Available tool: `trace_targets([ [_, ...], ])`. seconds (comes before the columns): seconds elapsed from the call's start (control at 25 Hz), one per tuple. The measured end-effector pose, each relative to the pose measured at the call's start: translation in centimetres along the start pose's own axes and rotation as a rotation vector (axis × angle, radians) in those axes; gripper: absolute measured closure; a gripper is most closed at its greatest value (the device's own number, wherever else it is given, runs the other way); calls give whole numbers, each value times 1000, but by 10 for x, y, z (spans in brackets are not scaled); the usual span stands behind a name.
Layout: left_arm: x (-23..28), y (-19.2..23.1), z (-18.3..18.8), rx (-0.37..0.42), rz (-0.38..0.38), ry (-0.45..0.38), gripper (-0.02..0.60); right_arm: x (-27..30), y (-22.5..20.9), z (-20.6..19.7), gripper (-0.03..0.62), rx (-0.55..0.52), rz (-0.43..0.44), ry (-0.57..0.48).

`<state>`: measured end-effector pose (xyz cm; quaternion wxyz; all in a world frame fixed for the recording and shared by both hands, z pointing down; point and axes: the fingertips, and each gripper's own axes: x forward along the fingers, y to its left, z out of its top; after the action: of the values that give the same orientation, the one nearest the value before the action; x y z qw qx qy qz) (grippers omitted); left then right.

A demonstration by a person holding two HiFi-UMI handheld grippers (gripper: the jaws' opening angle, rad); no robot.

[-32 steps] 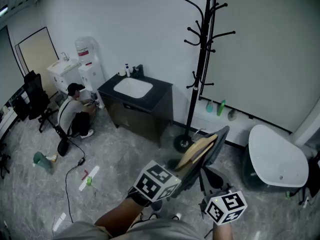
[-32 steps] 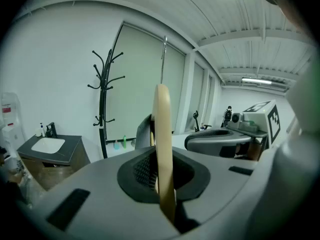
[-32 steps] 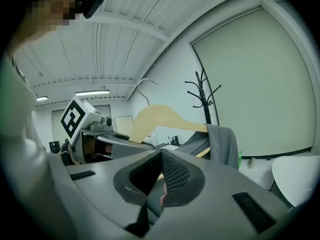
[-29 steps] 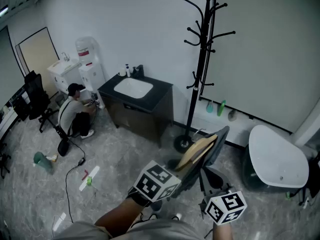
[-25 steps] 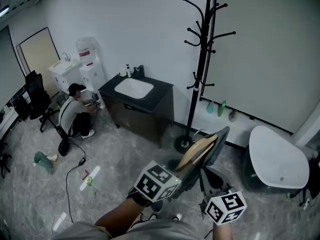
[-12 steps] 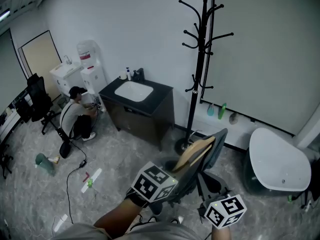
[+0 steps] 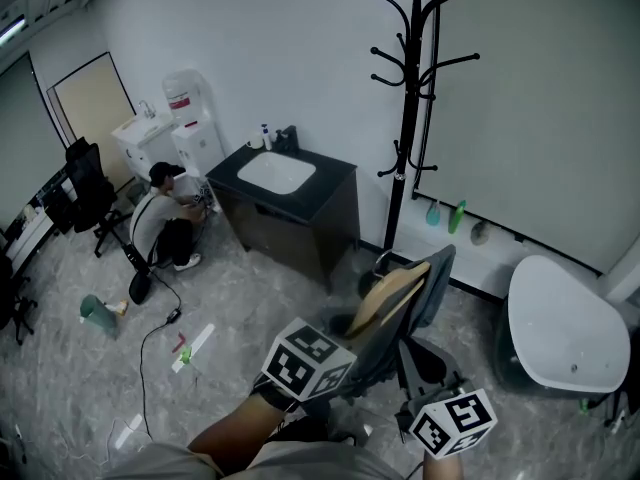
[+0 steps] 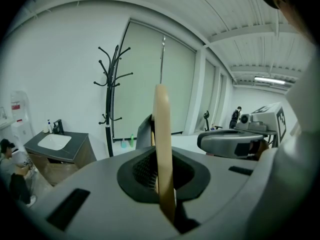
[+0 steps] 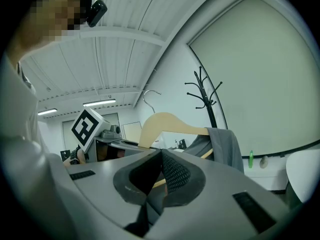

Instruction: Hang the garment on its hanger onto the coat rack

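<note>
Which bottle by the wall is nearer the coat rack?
The teal bottle; the green bottle stands to its right, farther from the coat rack.

A pale wooden hanger [image 7: 384,302] hangs tilted in the air, clamped edge-on between the jaws of the left gripper [image 8: 165,194]. A gray garment [image 7: 429,284] drapes over its far shoulder. Beyond, well apart, the black coat rack [image 7: 410,118] stands upright by the white wall, 1 pole with curved hooks.

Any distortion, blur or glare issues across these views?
Head view: evenly lit, sharp, mild edge curvature. Left gripper view: strong fisheye, black corners; pale wooden hanger looks soft up close, black coat rack sharp. Right gripper view: same vignette; ceiling strip lights bright, no flare.
</note>
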<state>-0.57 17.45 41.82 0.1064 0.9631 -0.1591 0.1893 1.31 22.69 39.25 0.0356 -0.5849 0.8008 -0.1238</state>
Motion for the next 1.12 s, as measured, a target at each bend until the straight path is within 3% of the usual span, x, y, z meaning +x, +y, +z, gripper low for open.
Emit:
trace_targets([
  [0.24,22,37,8,-4,3,0,571,34,-25,4,579,6,3,2],
  [0.72,62,182,39,2,21,9,571,181,-70,38,579,-16,-2,-6],
  [1.12,66,296,44,-25,131,33,571,283,-86,49,579,-15,39,22],
])
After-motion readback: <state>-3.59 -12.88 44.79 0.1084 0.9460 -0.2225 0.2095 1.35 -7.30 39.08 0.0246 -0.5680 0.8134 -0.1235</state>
